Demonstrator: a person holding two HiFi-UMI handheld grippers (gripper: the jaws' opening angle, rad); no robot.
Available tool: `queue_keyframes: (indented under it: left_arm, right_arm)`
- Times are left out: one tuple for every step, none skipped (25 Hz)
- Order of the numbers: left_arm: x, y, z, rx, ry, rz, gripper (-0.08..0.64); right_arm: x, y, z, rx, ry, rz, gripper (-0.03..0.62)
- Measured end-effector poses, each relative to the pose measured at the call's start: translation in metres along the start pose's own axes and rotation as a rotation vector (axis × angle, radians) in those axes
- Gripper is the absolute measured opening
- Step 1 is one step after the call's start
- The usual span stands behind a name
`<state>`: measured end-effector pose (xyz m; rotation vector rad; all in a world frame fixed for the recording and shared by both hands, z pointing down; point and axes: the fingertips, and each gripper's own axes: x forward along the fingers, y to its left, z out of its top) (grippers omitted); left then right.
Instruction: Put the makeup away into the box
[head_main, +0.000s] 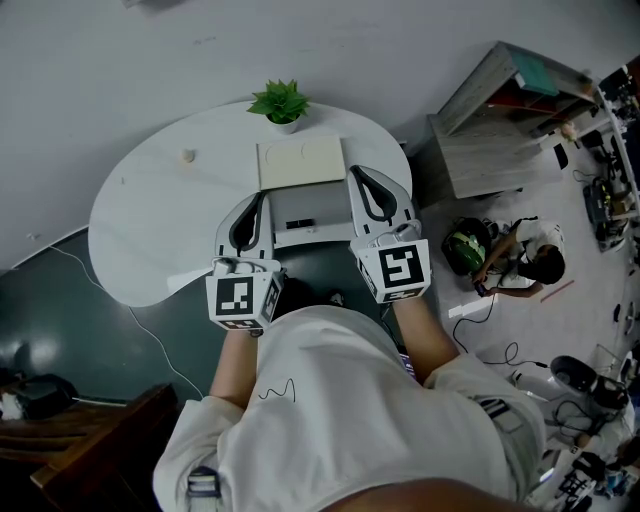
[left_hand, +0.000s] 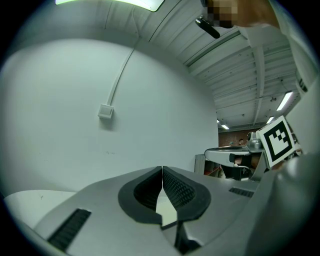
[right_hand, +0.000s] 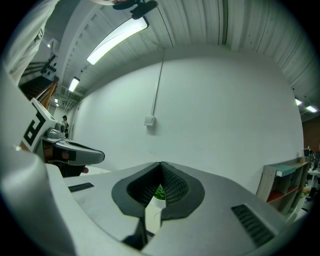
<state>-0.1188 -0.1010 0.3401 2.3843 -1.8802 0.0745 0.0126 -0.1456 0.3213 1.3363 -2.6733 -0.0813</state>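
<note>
Nearest, the white shirt (head_main: 340, 400); farther, left gripper (head_main: 260, 198) and right gripper (head_main: 356, 174), jaws pressed together, empty, flanking the box (head_main: 300, 205). Best held level, clear of its walls.

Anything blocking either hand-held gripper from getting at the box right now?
Nothing visible does. The left hand-held gripper and the right hand-held gripper, both shut and empty, flank the box with nothing between them and it. The potted plant stands behind the box on the table, out of the path.
</note>
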Motion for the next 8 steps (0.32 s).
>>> queue_keyframes:
  left_arm:
    - [0.0001, 0.0004, -0.0002, 0.001, 0.001, 0.0, 0.02]
    - [0.0001, 0.001, -0.0004, 0.003, 0.001, 0.001, 0.02]
    - [0.0001, 0.0019, -0.0004, 0.004, 0.001, 0.003, 0.02]
    - [0.0003, 0.0031, -0.0005, 0.004, 0.001, 0.005, 0.02]
    - [0.0005, 0.0043, -0.0007, 0.003, 0.001, 0.007, 0.02]
    - [0.0007, 0.0056, -0.0012, 0.002, 0.002, 0.009, 0.02]
    - [0.0008, 0.0068, -0.0018, 0.0, 0.002, 0.01, 0.02]
    - [0.001, 0.0079, -0.0025, -0.002, 0.002, 0.012, 0.02]
  right_arm:
    - [0.0002, -0.0002, -0.0006, 0.0, 0.002, 0.0, -0.003]
    - [0.0003, -0.0004, -0.001, 0.0, 0.002, 0.0, -0.003]
    - [0.0005, -0.0005, -0.0011, -0.001, 0.002, 0.0, -0.003]
    - [0.0009, -0.0006, -0.0012, -0.002, 0.002, 0.0, -0.003]
    - [0.0014, -0.0005, -0.0015, -0.002, 0.002, 0.0, -0.003]
    - [0.0021, -0.0003, -0.002, -0.003, 0.002, 0.001, -0.003]
    - [0.0028, 0.0001, -0.0026, -0.003, 0.003, 0.001, -0.003]
    - [0.0036, 0.0005, -0.0033, -0.003, 0.004, 0.002, -0.003]
